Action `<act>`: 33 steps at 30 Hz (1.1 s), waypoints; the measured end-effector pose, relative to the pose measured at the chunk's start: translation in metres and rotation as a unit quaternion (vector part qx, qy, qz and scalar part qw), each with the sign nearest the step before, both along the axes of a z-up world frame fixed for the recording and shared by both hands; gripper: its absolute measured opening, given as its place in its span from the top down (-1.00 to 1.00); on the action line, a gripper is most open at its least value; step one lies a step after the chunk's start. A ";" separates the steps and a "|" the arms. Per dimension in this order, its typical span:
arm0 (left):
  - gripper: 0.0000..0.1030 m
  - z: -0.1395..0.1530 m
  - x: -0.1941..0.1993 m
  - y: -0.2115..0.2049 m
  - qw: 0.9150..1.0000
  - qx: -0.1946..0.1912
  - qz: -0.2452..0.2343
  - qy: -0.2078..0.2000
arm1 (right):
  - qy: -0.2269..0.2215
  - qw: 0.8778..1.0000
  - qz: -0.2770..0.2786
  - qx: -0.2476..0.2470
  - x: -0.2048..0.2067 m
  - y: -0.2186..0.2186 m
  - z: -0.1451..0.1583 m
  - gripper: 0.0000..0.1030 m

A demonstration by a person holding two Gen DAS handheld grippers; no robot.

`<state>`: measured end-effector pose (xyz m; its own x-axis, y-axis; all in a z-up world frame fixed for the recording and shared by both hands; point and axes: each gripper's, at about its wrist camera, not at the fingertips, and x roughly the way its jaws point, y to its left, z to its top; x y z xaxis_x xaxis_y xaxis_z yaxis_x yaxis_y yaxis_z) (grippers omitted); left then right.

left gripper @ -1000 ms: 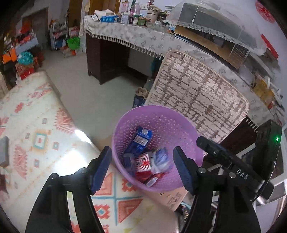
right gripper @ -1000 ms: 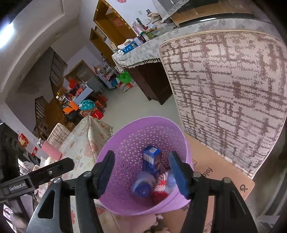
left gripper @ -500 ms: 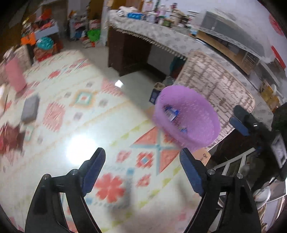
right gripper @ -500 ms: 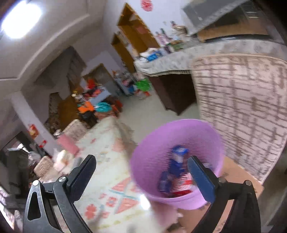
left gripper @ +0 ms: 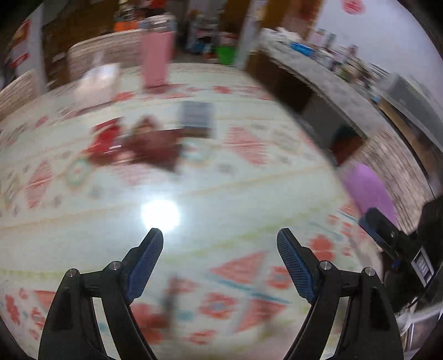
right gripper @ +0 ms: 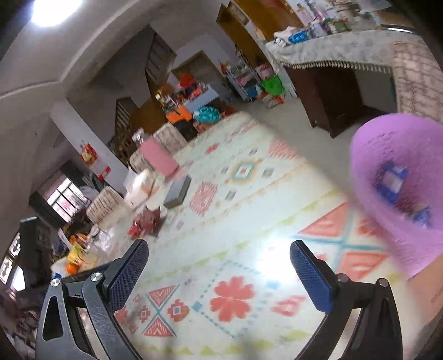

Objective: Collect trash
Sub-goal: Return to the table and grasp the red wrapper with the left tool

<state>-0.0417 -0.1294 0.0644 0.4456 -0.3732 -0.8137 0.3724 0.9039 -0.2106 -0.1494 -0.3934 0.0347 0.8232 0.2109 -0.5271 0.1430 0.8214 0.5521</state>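
Trash, dark red crumpled wrappers, lying on patterned mat toward its far edge, beside grey box. Purple basket at near right edge, blue cartons inside. Left claw and right claw spread wide, gripping nothing.

A ceiling lamp at 11 o'clock throws white glare on the glossy tabletop, while motion blur smears both fisheye views, edges bowed and dark-cornered.
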 end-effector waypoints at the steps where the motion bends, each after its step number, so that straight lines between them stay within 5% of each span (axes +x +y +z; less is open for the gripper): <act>1: -0.62 -0.002 0.009 0.015 1.000 0.010 0.015 -0.002 | 0.005 1.000 0.000 -0.003 0.007 0.007 -0.005 -1.00; 4: -0.62 -0.008 0.035 0.055 0.998 0.024 0.059 -0.001 | 0.018 1.000 -0.008 -0.002 0.022 0.021 -0.017 -1.00; 11: -0.62 -0.022 0.107 0.119 0.989 -0.023 0.143 0.032 | 0.018 1.000 -0.020 -0.016 0.028 0.026 -0.018 -1.00; 17: -0.62 -0.033 0.162 0.109 0.986 -0.031 0.157 0.049 | 0.026 0.999 -0.018 -0.040 0.031 0.032 -0.017 -1.00; 27: -0.61 -0.051 0.203 0.076 0.989 0.010 0.137 0.055 | 0.027 0.998 -0.018 -0.055 0.032 0.036 -0.016 -1.00; 29: -0.43 -0.051 0.200 0.071 0.990 0.021 0.126 0.050 | 0.026 0.998 -0.023 -0.054 0.030 0.034 -0.016 -1.00; 30: -0.13 -0.051 0.197 0.067 0.991 0.036 0.123 0.044 | 0.026 0.998 -0.025 -0.053 0.030 0.034 -0.016 -1.00; 33: -0.04 -0.051 0.184 0.058 0.992 0.071 0.102 0.036 | 0.026 0.998 -0.024 -0.051 0.029 0.033 -0.016 -1.00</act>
<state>0.1418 -0.0715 0.0137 0.4391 -0.1607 -0.8840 0.1666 0.9814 -0.0957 -0.1199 -0.3605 0.0190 0.8020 0.1155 -0.5860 0.2091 0.8647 0.4567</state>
